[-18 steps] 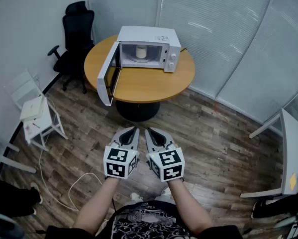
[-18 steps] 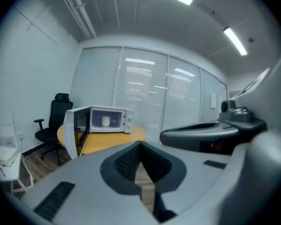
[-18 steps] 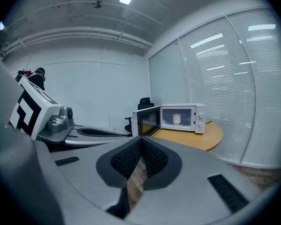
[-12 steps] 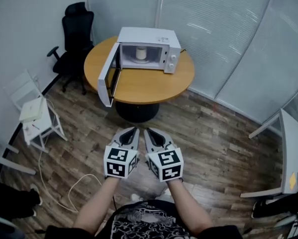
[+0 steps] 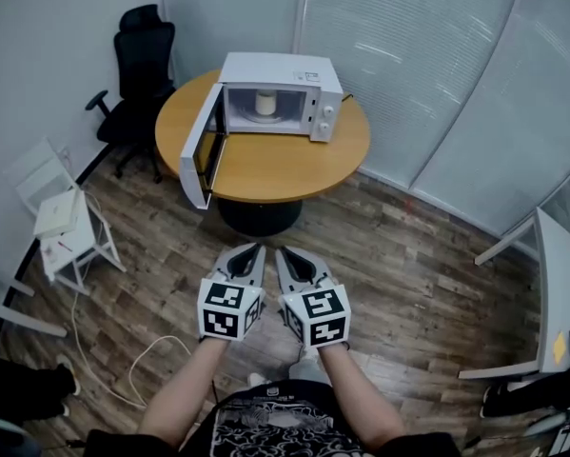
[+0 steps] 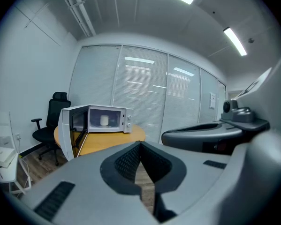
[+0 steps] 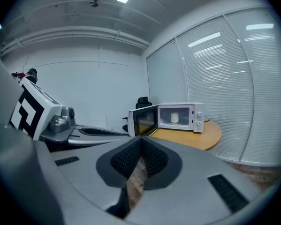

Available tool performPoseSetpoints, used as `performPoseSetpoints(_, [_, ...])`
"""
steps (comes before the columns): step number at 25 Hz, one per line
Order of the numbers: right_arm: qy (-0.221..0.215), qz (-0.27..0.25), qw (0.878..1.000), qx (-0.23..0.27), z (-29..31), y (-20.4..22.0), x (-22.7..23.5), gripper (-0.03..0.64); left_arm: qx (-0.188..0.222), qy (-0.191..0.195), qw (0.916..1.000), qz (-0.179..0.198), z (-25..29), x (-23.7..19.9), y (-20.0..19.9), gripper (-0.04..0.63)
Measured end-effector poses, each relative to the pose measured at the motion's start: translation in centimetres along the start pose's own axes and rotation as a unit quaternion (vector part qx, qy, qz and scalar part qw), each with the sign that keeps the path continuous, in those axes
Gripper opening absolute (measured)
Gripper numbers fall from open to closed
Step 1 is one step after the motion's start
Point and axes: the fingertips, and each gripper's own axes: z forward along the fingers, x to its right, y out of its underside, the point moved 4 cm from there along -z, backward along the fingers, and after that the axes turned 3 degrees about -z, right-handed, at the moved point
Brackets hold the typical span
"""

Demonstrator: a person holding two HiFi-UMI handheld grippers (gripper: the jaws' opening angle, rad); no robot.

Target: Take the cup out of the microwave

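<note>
Head view: left gripper and right gripper side by side, jaws of both pressed together, nothing held. Cup stands upright inside the open microwave on the round table, straight ahead and well apart. Neither gripper is clearly nearer.

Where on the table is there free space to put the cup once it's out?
The bare table in front of the microwave, right of its open door, is the widest patch. Only narrow strips remain beside the microwave; the door blocks the left edge.
</note>
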Motion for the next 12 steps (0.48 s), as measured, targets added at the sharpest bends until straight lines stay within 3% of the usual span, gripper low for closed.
performPoseSetpoints(12, [-0.04, 0.002, 0.999, 0.004, 3.8, -0.7, 9.1, 0.016, -0.002, -0.036, 0.9993, 0.005, 9.0, 0.9, -2.4, 0.009])
